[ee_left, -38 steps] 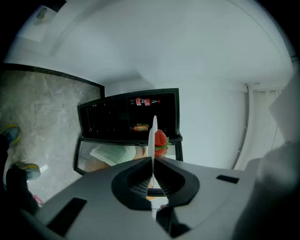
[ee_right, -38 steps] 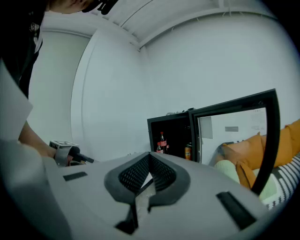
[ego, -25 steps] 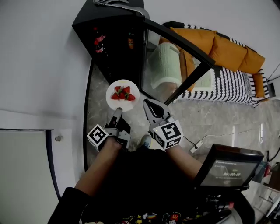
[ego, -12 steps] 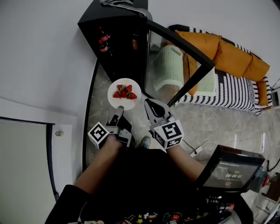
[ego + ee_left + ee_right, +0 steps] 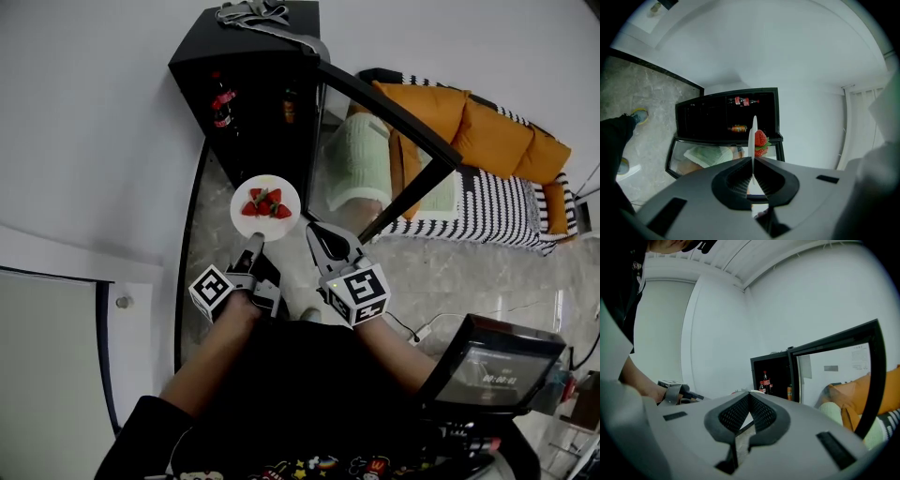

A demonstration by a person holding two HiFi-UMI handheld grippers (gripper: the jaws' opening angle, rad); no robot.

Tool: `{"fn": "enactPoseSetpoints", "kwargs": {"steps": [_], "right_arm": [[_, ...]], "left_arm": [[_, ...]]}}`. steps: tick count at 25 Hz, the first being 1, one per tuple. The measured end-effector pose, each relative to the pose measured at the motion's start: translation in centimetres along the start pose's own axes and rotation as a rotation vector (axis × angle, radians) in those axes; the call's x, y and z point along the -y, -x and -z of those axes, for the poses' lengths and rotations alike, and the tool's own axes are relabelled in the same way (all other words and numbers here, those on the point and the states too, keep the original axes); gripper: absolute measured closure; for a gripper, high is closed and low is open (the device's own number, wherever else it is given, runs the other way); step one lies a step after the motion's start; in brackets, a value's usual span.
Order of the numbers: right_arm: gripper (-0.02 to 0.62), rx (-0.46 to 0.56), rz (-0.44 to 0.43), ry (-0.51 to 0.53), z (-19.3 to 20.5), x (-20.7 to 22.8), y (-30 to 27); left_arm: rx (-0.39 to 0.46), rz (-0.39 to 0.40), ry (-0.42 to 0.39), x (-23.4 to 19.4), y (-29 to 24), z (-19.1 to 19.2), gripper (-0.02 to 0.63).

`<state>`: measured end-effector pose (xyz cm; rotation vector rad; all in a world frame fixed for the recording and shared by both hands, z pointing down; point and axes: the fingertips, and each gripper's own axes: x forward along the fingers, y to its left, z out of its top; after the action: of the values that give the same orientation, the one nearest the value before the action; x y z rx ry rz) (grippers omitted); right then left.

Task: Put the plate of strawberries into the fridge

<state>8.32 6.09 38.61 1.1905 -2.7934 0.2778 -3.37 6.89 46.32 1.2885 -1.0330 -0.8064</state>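
A white plate [image 5: 265, 207] with several red strawberries [image 5: 265, 203] is held out in front of the open black fridge [image 5: 253, 103]. My left gripper [image 5: 252, 246] is shut on the plate's near rim. In the left gripper view the plate [image 5: 754, 133] shows edge-on between the jaws, with strawberries [image 5: 761, 140] on its right face and the fridge [image 5: 708, 119] behind. My right gripper [image 5: 319, 234] hangs beside the plate to the right, shut with nothing in it. In the right gripper view the fridge [image 5: 771, 376] stands ahead of that gripper [image 5: 749, 396].
The fridge's glass door [image 5: 394, 131] swings out to the right, close to my right gripper. Bottles [image 5: 223, 105] stand on the fridge shelves. A sofa with orange cushions [image 5: 487, 112] lies beyond the door. A white wall [image 5: 94, 141] runs along the left; a screen [image 5: 492, 361] sits lower right.
The plate and my left gripper have moved a little up toward the fridge opening. My right gripper has stayed beside them, still shut.
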Motion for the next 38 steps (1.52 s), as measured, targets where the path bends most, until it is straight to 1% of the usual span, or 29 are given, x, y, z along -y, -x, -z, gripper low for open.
{"fn": "enactPoseSetpoints", "kwargs": {"steps": [2,4,8,11,15,20,23,28,34,38], "right_arm": [[0.592,-0.006,-0.003,-0.002,-0.4,-0.3,-0.4],[0.591,-0.025,-0.002,-0.008,-0.7,-0.6,-1.0],[0.591,-0.037,0.018,-0.013,-0.8,1.0,-5.3],[0.592,-0.049,0.037,-0.015,-0.8,1.8,-7.6],[0.592,-0.051,0.059,-0.011,-1.2,2.6,-9.9],[0.592,-0.085,0.077,-0.017,-1.4,3.3,-12.9],[0.592,-0.091,0.084,-0.008,-1.6,3.7,-14.5],[0.591,-0.114,0.117,-0.028,-2.1,3.8,-16.9],[0.592,-0.148,0.150,-0.039,-1.9,3.9,-20.2],[0.591,-0.136,0.193,-0.033,-1.6,4.8,-22.4]], "left_arm": [[-0.001,-0.003,-0.004,0.4,0.1,-0.4,0.591],[0.000,0.011,-0.006,1.1,-0.2,-1.2,0.591],[-0.006,0.016,0.034,0.9,-3.4,-4.3,0.591],[-0.027,-0.007,0.022,0.1,-5.1,-6.3,0.591],[-0.044,-0.006,0.025,0.4,-6.9,-8.3,0.591],[-0.077,-0.030,0.017,-0.2,-9.1,-10.7,0.591],[-0.094,-0.032,0.028,-0.3,-10.2,-11.7,0.591],[-0.137,-0.038,0.037,-0.2,-11.5,-13.3,0.591],[-0.181,-0.043,0.046,-0.3,-13.5,-16.0,0.591],[-0.202,-0.032,0.050,-0.6,-15.4,-17.7,0.591]]}}
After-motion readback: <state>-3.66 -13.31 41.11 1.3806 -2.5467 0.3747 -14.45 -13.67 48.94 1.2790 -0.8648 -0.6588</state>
